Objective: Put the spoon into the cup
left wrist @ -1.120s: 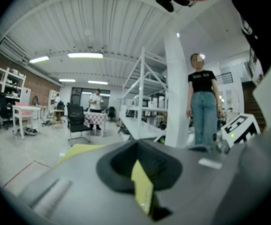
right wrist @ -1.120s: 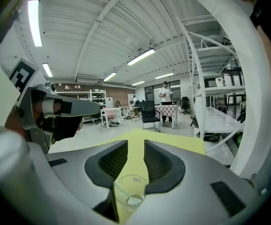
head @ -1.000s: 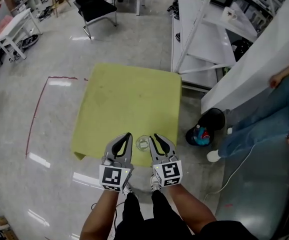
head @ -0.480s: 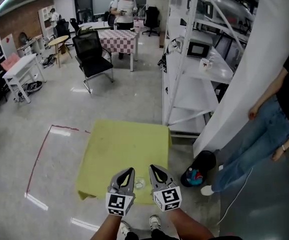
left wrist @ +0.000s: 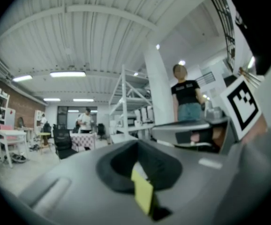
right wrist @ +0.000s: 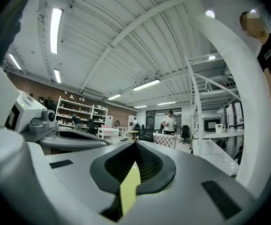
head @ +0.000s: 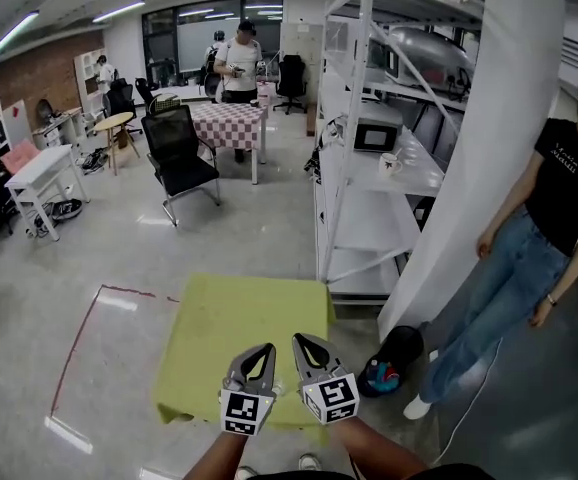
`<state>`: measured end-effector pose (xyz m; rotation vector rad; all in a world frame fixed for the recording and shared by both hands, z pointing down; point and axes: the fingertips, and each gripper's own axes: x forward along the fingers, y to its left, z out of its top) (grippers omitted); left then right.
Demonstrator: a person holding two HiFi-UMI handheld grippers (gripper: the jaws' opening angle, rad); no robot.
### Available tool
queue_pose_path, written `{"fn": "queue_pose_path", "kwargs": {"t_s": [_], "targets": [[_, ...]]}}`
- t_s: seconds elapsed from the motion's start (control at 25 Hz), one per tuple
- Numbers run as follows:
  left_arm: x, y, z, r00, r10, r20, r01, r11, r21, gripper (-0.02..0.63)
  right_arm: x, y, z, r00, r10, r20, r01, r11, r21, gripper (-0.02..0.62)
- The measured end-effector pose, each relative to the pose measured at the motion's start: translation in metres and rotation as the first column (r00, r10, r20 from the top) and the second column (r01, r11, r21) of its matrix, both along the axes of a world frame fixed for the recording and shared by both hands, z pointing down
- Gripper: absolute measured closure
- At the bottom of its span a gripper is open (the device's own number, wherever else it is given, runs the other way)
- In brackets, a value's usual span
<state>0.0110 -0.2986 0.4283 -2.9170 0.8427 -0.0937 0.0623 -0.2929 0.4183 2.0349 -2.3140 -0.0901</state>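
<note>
Both grippers are held up level in front of me, side by side above the near edge of the yellow-green table (head: 219, 318). My left gripper (head: 267, 350) is shut with nothing between its jaws. The right gripper (head: 299, 340) is shut and empty too. In the left gripper view the left gripper (left wrist: 136, 143) shows its jaws meeting, with a sliver of the table below them. The right gripper view shows the same for the right gripper (right wrist: 135, 145). No cup and no spoon show in any view; the grippers cover the table's near edge.
A white shelving rack (head: 369, 168) and a white pillar (head: 479, 168) stand right of the table. A person in a black shirt and jeans (head: 559, 218) stands at the far right. A black bag (head: 394, 353) lies by the table; a black chair (head: 184, 148) stands beyond.
Both grippers have risen, and the head view has tipped up from the table to the room. The small glass cup seen between the grippers earlier is now out of sight.
</note>
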Motion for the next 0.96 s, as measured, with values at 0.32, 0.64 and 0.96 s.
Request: {"fn": "queue_pose_path", "kwargs": {"t_s": [0.32, 0.64, 0.96], "targets": [[0.013, 0.007, -0.024, 0.998, 0.048, -0.043, -0.047, 0.998, 0.031, 0.600, 0.012, 0.007, -0.008, 0.999, 0.041, -0.010, -0.040, 0.999, 0.017, 0.589], [0.024, 0.006, -0.028, 0.996, 0.079, -0.043, -0.078, 0.996, 0.039, 0.600, 0.029, 0.011, -0.007, 0.997, 0.074, -0.014, -0.074, 0.997, 0.011, 0.589], [0.029, 0.005, -0.039, 0.989, 0.131, -0.070, -0.125, 0.988, 0.089, 0.600, 0.035, 0.007, -0.025, 0.992, 0.120, -0.036, -0.116, 0.989, 0.089, 0.589]]}}
